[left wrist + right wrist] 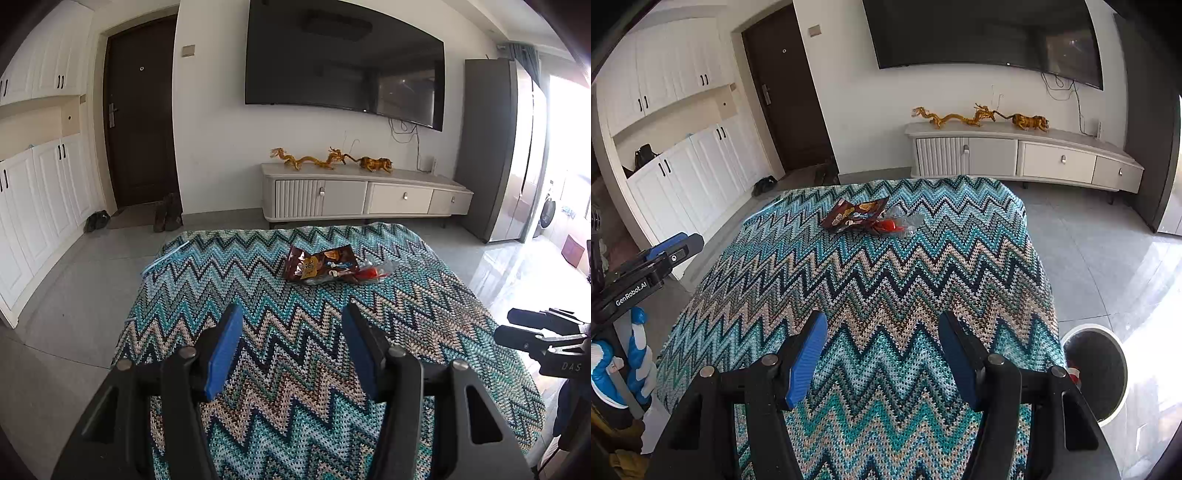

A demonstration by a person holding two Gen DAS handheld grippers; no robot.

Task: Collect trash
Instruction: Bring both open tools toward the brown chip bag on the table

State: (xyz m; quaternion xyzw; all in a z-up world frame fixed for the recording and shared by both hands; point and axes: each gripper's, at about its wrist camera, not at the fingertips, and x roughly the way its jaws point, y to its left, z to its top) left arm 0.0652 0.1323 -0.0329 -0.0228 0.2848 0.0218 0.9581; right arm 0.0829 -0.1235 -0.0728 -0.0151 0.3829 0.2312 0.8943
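Trash on the zigzag-knit blue and beige cloth [295,332]: we count one brown foil snack wrapper [317,264] touching one clear plastic wrapper with red inside [369,272]. Both lie well ahead of our left gripper [291,334] and right gripper [882,341], each half-open and empty. One side reads "GenRobot.AI".

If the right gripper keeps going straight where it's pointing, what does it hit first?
Probably the zigzag cloth on the table: the right gripper is open and empty, angled down at bare cloth, short of the snack wrappers. Depth is uncertain.
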